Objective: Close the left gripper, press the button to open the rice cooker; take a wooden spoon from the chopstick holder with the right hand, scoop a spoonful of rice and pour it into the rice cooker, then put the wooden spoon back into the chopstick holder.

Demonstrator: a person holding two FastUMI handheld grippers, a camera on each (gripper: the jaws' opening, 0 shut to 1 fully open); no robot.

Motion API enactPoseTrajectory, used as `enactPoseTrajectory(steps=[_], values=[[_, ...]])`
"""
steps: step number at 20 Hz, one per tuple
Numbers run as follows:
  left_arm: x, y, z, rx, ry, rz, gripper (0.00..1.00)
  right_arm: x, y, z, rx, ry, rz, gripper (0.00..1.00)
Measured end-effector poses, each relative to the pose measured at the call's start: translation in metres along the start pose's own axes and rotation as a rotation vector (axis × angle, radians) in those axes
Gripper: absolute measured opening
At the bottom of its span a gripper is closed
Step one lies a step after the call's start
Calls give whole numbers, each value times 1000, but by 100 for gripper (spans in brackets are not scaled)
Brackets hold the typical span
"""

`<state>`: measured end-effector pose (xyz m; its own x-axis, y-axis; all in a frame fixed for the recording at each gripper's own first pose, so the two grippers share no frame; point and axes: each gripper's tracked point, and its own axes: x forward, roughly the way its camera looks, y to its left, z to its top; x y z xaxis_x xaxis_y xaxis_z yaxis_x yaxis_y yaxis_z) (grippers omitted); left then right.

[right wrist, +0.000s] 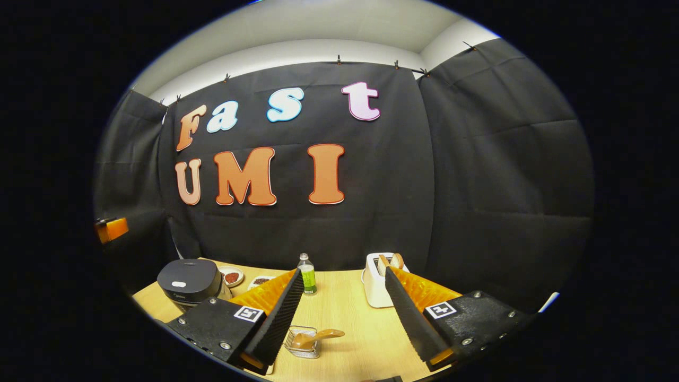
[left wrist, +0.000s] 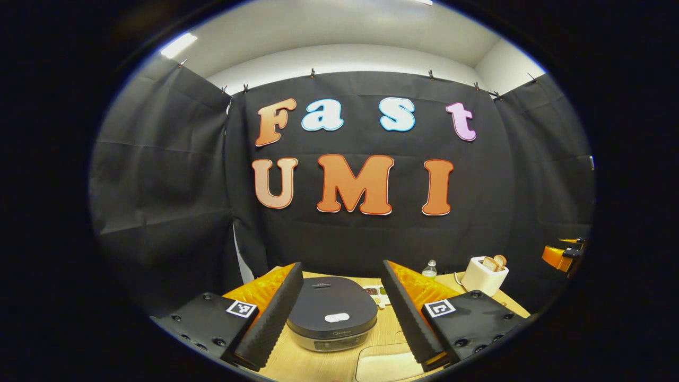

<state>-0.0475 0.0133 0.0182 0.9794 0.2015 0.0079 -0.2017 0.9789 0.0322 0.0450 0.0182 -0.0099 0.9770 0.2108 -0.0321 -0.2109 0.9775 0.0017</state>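
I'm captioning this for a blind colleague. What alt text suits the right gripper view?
Open right gripper held above a wooden table, a wooden spoon lying in a wire holder between its jaws. Beyond stand a bottle, toaster and closed rice cooker.

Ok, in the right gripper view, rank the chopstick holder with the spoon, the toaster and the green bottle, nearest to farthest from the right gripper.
1. Chopstick holder with the wooden spoon: low between the open fingers, nearest.
2. Toaster: farther back on the table, by the right finger.
3. Green bottle: near the back wall, above the left finger's tip; only a little beyond the toaster.
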Motion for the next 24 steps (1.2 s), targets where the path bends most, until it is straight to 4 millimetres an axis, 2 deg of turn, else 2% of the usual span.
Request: enactPoseTrajectory(steps=[1, 2, 3, 4, 5, 9, 10, 11, 13, 14, 15, 21, 23, 24], values=[[5, -1, 1, 2, 1, -16, 99, -1, 0, 0, 6, 1, -11, 100], [11, -1, 0, 3, -2, -36, 99, -1, 1, 0, 7, 2, -25, 95], [17, -3, 2, 2, -3, -55, 98, -3, 1, 0, 7, 2, -44, 100], [22, -3, 0, -1, -1, -73, 98, -6, 2, 1, 6, 1, -61, 100], [28, -1, -2, -4, 4, -86, 98, -8, 4, 2, 7, -2, -76, 95], [43, 14, -9, -4, 32, -90, 98, -16, 16, 4, -2, -7, -103, 95], [44, 19, -11, 3, 43, -85, 98, -17, 21, 2, -10, -2, -99, 100], [43, 20, -15, 4, 60, -93, 100, -17, 25, 0, -18, 5, -95, 95], [43, 26, -14, -2, 63, -103, 67, -17, 33, 1, -22, 6, -82, 95], [41, 29, -12, -7, 58, -107, 56, -17, 38, 2, -20, 5, -73, 100], [38, 30, -10, -15, 53, -114, 46, -14, 42, 1, -20, 5, -65, 95], [32, 48, -23, 5, 88, -95, 44, -11, 62, 2, -36, 3, -33, 95], [31, 56, -16, 33, 64, -59, 41, -12, 64, 1, -39, 5, -30, 95], [35, 58, -17, 55, 65, -42, 39, -12, 63, 1, -39, 7, -30, 100]])
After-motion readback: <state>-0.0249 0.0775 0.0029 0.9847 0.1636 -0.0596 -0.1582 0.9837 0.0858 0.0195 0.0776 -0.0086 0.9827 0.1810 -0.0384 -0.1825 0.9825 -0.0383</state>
